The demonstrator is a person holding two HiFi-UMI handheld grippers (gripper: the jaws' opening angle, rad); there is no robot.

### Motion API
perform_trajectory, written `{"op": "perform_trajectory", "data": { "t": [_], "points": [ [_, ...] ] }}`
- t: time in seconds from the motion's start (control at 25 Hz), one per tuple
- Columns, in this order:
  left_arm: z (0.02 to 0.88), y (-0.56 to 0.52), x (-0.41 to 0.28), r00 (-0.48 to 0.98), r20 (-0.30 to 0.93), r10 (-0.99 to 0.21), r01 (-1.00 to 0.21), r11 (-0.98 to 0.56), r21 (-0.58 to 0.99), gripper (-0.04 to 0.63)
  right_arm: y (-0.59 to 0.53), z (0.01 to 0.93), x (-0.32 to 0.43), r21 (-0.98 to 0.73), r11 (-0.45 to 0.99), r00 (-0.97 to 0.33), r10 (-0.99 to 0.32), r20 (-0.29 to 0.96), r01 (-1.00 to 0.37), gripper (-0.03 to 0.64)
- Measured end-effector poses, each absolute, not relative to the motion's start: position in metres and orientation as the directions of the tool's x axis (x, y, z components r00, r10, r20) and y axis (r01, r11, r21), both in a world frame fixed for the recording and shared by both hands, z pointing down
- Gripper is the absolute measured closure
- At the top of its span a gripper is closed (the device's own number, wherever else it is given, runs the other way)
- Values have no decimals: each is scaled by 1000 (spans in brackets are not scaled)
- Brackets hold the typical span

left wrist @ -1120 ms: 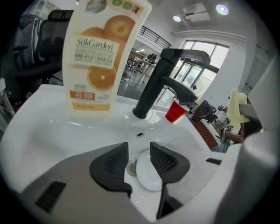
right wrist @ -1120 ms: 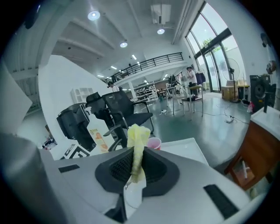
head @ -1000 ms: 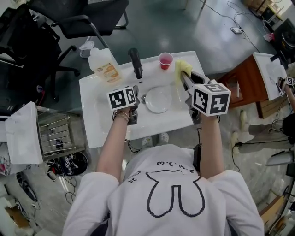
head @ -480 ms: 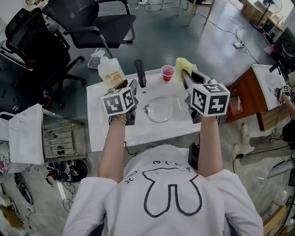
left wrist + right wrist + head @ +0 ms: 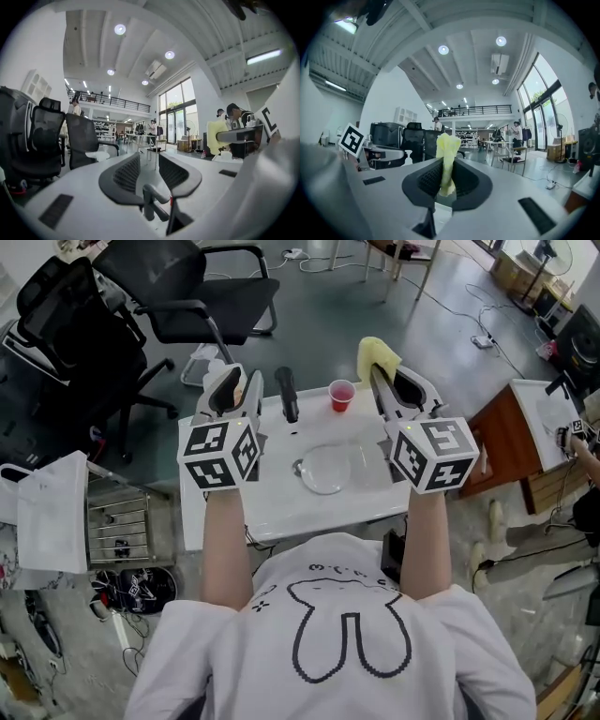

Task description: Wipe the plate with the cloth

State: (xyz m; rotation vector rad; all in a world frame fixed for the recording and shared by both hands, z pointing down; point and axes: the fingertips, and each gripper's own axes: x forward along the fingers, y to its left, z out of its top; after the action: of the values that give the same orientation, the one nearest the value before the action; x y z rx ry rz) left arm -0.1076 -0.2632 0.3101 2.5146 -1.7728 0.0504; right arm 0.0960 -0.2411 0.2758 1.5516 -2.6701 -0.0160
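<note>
On the right gripper the fingers are pinching a yellow cloth by a narrow fold, and most of the cloth stands loose above the grip. If the wipe drags sideways on so thin a hold, the cloth may well pull free or bunch up, and bare fingers would then scrape the plate. The left gripper has just been closing its fingers, which stand slightly apart with nothing between them. That gap looks too narrow to take the plate's rim, so it would have to widen before this hand can steady anything. Seen from the head view, both grippers point out level across the room, well above the things. The clear plate lies flat and unheld near the middle of the white worktop, toward its right side. Neither gripper view shows the plate at all, so coming down onto it could easily be misjudged. The plate seems light and smooth, and pressed by one hand alone it could skate toward the near edge. It could also slide into the red cup standing at the far edge, just beside the black tap, and tip it over. A hard landing might chip the plate.
</note>
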Motion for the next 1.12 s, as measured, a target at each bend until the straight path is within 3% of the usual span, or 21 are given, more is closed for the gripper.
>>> {"op": "perform_trajectory", "data": {
  "t": [0.32, 0.56, 1.12],
  "points": [
    [234, -243, -114, 325, -155, -933, -939, -299, -171, 560, -233, 241, 108, 159, 432, -448, -890, -83, -888, 566],
    [210, -236, -115, 342, -203, -918, -924, -288, -253, 586, -226, 224, 124, 198, 372, -401, -906, -133, -907, 565],
    [211, -229, -108, 371, -218, -903, -891, -280, -356, 586, -225, 230, 121, 222, 339, -370, -922, -114, -914, 566]
  ]
}}
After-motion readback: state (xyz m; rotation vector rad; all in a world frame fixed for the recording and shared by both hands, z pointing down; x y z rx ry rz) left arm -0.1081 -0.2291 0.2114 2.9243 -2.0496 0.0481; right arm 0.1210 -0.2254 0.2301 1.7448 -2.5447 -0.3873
